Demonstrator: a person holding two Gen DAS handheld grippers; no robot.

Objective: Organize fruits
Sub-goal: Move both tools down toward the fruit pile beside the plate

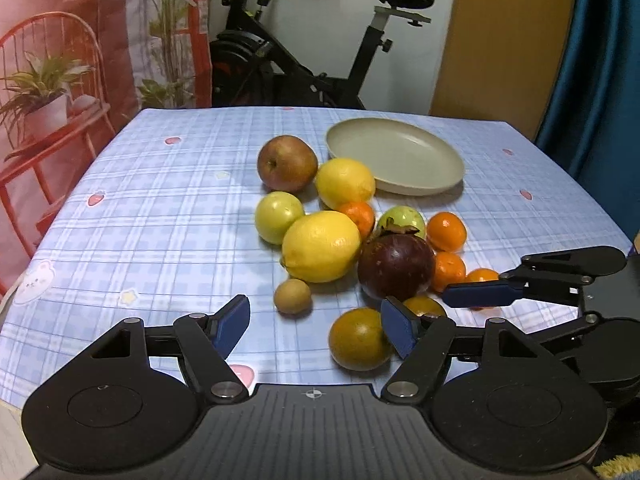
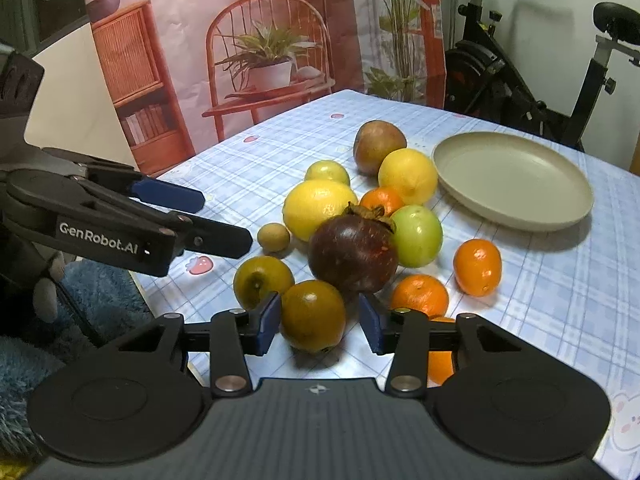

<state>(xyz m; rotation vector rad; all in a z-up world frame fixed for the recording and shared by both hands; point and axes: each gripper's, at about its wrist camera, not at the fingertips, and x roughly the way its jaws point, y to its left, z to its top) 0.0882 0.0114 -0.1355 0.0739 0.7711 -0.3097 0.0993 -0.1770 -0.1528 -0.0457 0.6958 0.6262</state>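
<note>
From the left wrist, the left tongs (image 1: pixel 316 326) are seen spread wide and empty above the bench (image 1: pixel 160 200). The near lemon (image 1: pixel 320 246) lies with its long axis left-right, nipple toward the left.

From the right wrist, the right tongs (image 2: pixel 318 322) are seen open around an olive-green fruit (image 2: pixel 313 315); contact cannot be told. The plate (image 2: pixel 512 180) sits far right.
</note>
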